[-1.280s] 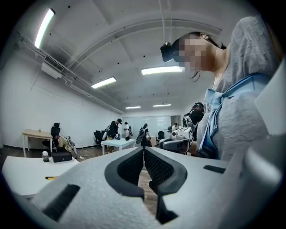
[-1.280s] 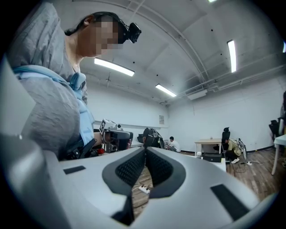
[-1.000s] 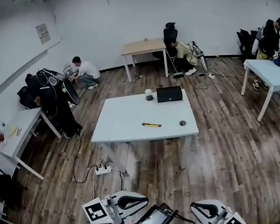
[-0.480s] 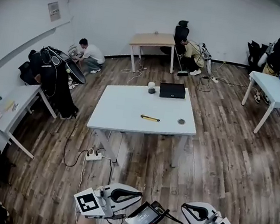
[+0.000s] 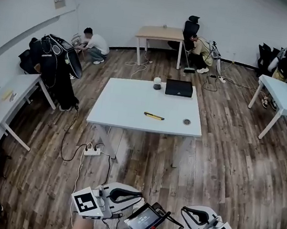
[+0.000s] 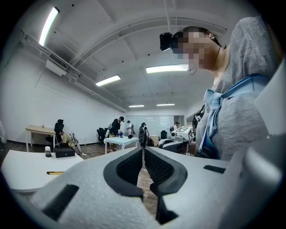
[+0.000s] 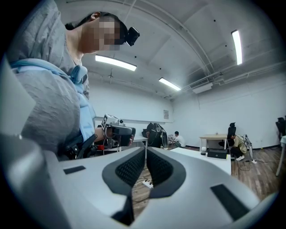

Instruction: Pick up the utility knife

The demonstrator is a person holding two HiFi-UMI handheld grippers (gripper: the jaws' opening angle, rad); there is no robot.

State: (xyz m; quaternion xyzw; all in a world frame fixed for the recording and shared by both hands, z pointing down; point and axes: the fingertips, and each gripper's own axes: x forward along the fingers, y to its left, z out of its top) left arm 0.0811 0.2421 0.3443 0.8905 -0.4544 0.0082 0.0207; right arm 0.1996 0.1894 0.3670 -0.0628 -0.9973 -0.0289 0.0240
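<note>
Utility knife (image 5: 154, 116) well beyond left tool (image 5: 139, 198), right tool (image 5: 183, 213)

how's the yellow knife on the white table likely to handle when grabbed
The knife looks long, thin and straight, so probably stiff and light. It lies flat on the bare white table, so it may slide rather than roll if nudged.

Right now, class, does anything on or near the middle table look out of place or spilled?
Nothing is spilled. The utility knife lies slightly askew on the white table; a power strip and loose cables trail across the floor beside it.
</note>
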